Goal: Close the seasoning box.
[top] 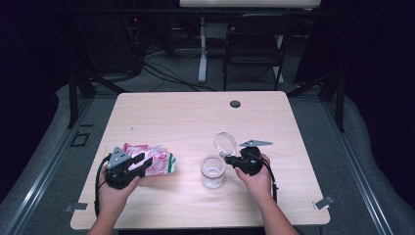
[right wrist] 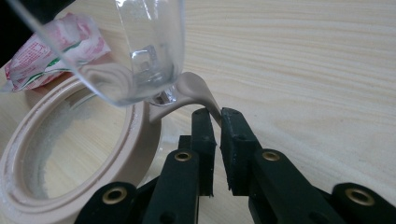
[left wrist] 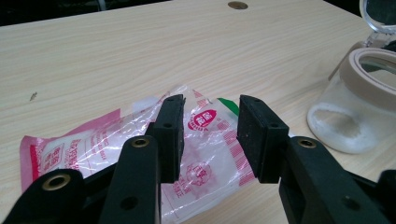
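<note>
A pink and white plastic bag (top: 157,159) (left wrist: 88,147) lies flat on the table at the left. My left gripper (top: 145,164) (left wrist: 210,126) hangs open just over it, one jaw on each side of the bag's printed middle. A clear jar (top: 213,172) (left wrist: 355,109) with a beige rim (right wrist: 135,154) stands right of centre. Its clear hinged lid (top: 224,144) (right wrist: 140,46) is swung up and open. My right gripper (top: 234,160) (right wrist: 218,119) is shut on the beige tab (right wrist: 198,88) of the jar's rim. The bag (right wrist: 51,51) lies beyond the jar.
The wooden table (top: 195,117) has a dark round grommet (top: 235,104) near its far edge. Metal clips (top: 323,201) sit at its front corners. A folding chair (top: 254,44) and a desk leg stand on the floor behind the table.
</note>
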The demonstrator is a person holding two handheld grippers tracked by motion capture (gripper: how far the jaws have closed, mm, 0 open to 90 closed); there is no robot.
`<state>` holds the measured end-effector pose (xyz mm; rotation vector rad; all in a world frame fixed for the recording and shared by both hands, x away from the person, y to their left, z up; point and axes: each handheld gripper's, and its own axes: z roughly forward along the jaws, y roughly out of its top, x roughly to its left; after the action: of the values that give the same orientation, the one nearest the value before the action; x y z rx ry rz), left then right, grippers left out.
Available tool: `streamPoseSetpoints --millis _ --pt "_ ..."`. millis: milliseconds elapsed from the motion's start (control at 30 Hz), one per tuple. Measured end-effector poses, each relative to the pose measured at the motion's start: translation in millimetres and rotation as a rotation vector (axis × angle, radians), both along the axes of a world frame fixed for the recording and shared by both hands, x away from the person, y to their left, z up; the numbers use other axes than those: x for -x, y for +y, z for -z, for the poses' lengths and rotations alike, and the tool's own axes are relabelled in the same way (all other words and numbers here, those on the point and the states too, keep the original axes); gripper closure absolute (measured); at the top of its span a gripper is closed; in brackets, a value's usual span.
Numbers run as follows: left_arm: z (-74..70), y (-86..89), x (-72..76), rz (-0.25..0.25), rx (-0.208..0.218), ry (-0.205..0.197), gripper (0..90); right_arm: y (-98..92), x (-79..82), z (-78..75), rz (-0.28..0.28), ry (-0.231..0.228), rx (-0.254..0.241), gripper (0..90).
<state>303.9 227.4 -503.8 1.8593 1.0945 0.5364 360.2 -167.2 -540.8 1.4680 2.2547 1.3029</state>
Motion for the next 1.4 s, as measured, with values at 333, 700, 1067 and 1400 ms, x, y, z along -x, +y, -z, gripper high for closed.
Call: streamPoseSetpoints --millis 333,700,1067,1400 --pt "12.1 -8.0 -1.3 0.038 -0.064 0.039 60.3 1.2 -8.5 0.5 -0.025 -0.021 -0.022 80.0" --pt "14.0 -11.2 -5.0 0.055 -0.076 0.002 55.7 -0.9 1.8 -3.2 -0.038 -0.041 -0.002 69.8" --pt "10.2 -25.0 -10.7 0.127 -0.11 -0.025 54.2 -12.8 27.7 -7.7 -0.001 -0.124 0.065 56.7" --pt "15.5 -26.1 -8.4 0.153 -0.137 -0.021 51.5 -22.8 40.8 -10.6 0.042 -0.165 0.084 53.2"
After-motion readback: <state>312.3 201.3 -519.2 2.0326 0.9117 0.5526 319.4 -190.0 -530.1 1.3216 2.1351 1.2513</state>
